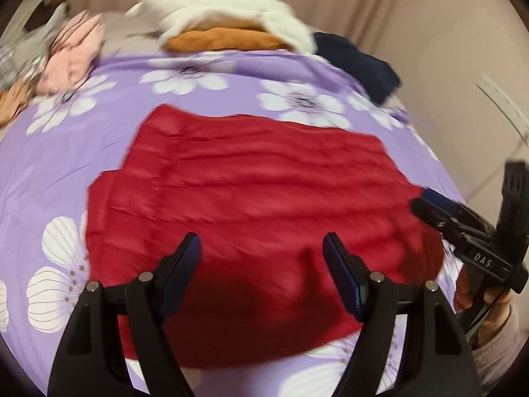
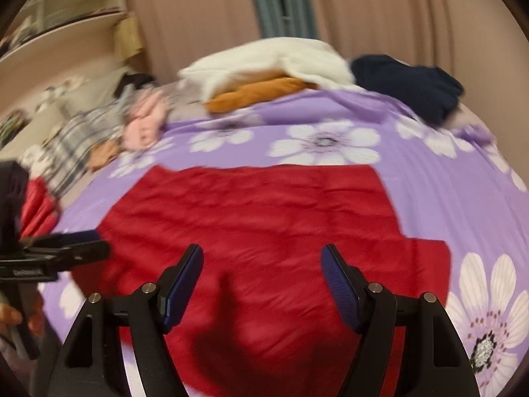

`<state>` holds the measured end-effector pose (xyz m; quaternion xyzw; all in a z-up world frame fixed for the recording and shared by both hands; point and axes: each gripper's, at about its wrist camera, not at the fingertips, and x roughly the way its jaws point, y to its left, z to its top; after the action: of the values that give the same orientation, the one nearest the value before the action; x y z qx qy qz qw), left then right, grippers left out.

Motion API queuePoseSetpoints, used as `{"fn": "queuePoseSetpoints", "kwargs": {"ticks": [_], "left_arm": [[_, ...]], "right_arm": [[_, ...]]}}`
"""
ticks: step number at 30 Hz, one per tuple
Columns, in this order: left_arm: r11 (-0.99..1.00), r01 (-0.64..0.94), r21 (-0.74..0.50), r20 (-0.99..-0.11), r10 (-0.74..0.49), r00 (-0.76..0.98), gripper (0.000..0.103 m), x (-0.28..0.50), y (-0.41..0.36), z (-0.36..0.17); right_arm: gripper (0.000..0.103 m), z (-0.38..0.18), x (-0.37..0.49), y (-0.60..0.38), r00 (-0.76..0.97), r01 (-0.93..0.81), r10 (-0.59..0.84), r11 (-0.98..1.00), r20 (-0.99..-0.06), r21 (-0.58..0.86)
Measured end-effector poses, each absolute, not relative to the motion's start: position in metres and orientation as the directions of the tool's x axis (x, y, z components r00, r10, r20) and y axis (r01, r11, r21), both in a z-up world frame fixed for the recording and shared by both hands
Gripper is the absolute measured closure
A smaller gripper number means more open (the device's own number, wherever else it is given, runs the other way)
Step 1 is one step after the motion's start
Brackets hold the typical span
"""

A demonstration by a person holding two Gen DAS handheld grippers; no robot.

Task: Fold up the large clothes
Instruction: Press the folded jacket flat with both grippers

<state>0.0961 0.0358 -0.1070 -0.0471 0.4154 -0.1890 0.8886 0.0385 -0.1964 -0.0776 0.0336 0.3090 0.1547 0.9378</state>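
- Above the near edge of the bed, the left gripper point(image 1: 261, 248) hangs with its jaws spread wide and nothing between them; the cloth below is not touched by either finger, as far as the blurred picture lets me judge.
- Just to its right, the right gripper point(image 2: 261, 261) stands the same way: jaws wide apart, empty, poised over the near part of the cloth.
- Under both lies the red garment point(image 1: 251, 185), spread on the purple flowered bedsheet point(image 1: 109, 122). It looks flat and roughly rectangular, with a stepped corner on one side that suggests a sleeve or a flap already turned in, though the blur keeps me from being sure.
- Judging from that shape, the garment seems to be laid out and perhaps partly folded, but it is not yet brought down to a compact bundle; at least one more fold across its length appears to remain.
- Farther back, a white garment point(image 2: 267, 59) lies over an orange one point(image 2: 258, 97), with a dark navy piece point(image 2: 410, 82) beside them at the far edge.
- Off to the left side sit a pink garment point(image 2: 145, 122) and a plaid one point(image 2: 79, 135), loosely heaped, so these likely wait their turn.
- Overall the task looks well short of finished.
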Motion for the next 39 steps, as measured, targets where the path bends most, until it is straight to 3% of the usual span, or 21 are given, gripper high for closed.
{"fn": "queuePoseSetpoints", "kwargs": {"ticks": [5,9,14,22,29,33,39], "left_arm": [[0.913,0.360,-0.193,-0.756,-0.372,0.539,0.052,0.083,0.011,-0.129],[0.917,0.369,-0.154,-0.779,-0.342,0.525,0.050,0.087,0.006,-0.150],[0.920,0.377,-0.109,-0.794,-0.308,0.524,0.050,0.094,-0.002,-0.164],[0.920,0.369,-0.132,-0.794,-0.321,0.516,0.050,0.093,0.002,-0.161],[0.927,0.284,-0.244,-0.735,-0.368,0.569,0.050,0.095,0.037,-0.126],[0.954,0.176,-0.243,-0.737,-0.300,0.606,0.050,0.106,0.066,-0.126],[0.955,0.138,-0.262,-0.776,-0.293,0.558,0.050,0.111,0.077,-0.151]], "right_arm": [[0.033,-0.092,0.022,-0.172,0.747,-0.336,0.306,0.940,-0.590,0.062],[0.039,-0.121,0.032,-0.164,0.702,-0.341,0.267,0.940,-0.661,0.017],[0.039,-0.138,0.042,-0.157,0.697,-0.330,0.234,0.944,-0.678,-0.013],[0.039,-0.134,0.035,-0.155,0.695,-0.324,0.239,0.946,-0.678,0.001],[0.039,-0.095,0.016,-0.180,0.755,-0.305,0.276,0.951,-0.595,0.054],[0.039,-0.087,0.017,-0.204,0.799,-0.224,0.214,0.973,-0.562,0.053],[0.039,-0.127,0.043,-0.233,0.719,-0.098,0.151,0.988,-0.678,0.117]]}}
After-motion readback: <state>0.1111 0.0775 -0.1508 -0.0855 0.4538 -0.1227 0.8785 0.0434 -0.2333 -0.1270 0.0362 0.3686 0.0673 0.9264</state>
